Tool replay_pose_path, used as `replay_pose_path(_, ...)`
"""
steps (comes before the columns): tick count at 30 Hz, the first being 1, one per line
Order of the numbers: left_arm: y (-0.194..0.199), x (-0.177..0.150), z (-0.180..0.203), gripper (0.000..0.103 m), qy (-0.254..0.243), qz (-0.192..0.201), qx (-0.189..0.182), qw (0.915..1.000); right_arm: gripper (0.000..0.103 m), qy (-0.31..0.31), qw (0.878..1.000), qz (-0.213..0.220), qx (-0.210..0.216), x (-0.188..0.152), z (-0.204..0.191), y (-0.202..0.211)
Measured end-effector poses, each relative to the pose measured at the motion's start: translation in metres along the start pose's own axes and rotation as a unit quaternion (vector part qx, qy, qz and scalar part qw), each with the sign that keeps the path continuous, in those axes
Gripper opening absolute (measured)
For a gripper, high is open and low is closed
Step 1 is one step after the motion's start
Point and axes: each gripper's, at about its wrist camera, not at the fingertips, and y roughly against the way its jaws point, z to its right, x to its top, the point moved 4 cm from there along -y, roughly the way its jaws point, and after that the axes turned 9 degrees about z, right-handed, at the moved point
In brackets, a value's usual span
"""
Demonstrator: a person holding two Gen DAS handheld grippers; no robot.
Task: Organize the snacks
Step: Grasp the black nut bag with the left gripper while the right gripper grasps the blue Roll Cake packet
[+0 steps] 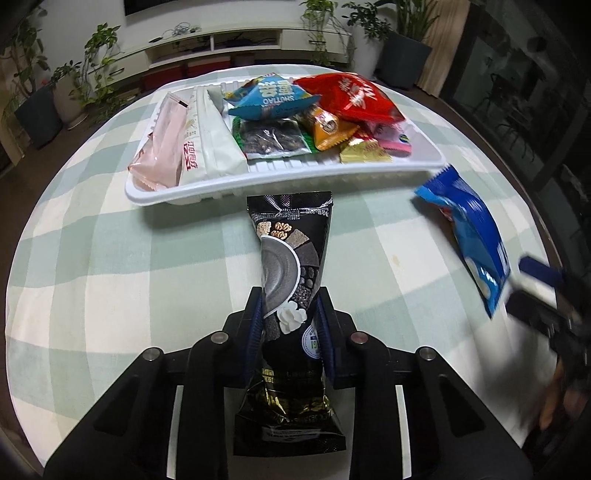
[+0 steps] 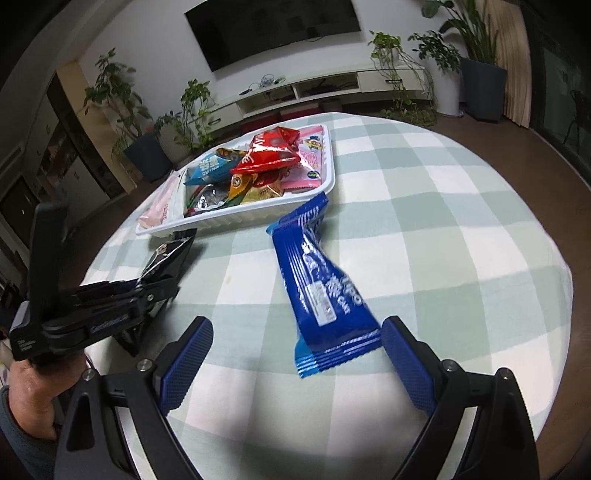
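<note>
My left gripper [image 1: 290, 306] is shut on a long black snack packet [image 1: 291, 273], holding it just in front of the white tray [image 1: 258, 182]; the gripper and packet also show in the right wrist view [image 2: 162, 258]. The tray [image 2: 258, 214] holds several snacks, among them a red bag [image 1: 354, 96], a blue oat bag [image 1: 269, 98] and a pink packet [image 1: 162, 147]. A blue snack packet [image 2: 325, 284] lies on the table right of the tray, also seen in the left wrist view [image 1: 469, 229]. My right gripper [image 2: 295, 343] is open, its fingers either side of the blue packet's near end.
The round table has a green and white checked cloth [image 2: 424, 221]. Behind it stand potted plants [image 2: 480, 74], a low white TV cabinet [image 2: 325, 88] and a wall TV [image 2: 273, 26]. The table edge curves close on the right [image 2: 565, 258].
</note>
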Motion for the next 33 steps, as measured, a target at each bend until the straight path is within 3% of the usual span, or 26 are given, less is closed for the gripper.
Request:
replay_pose_path(12, 0.032, -0.038, 0.002, 0.025, -0.018, 0.01, -0.003, 0.9998, 0.083, 0.076, 0.994, -0.072, -0.018, 0.018, -0.007, -0.046)
replay_pose_path(16, 0.036, -0.042, 0.001, 0.025, -0.017, 0.014, 0.001, 0.9998, 0.075, 0.085, 0.993, -0.08, -0.027, 0.02, -0.006, -0.054)
replay_pose_path(33, 0.036, -0.044, 0.004, 0.025, -0.023, 0.018, 0.011, 0.9995, 0.067, 0.112, 0.99, -0.069, -0.051, 0.019, -0.007, -0.058)
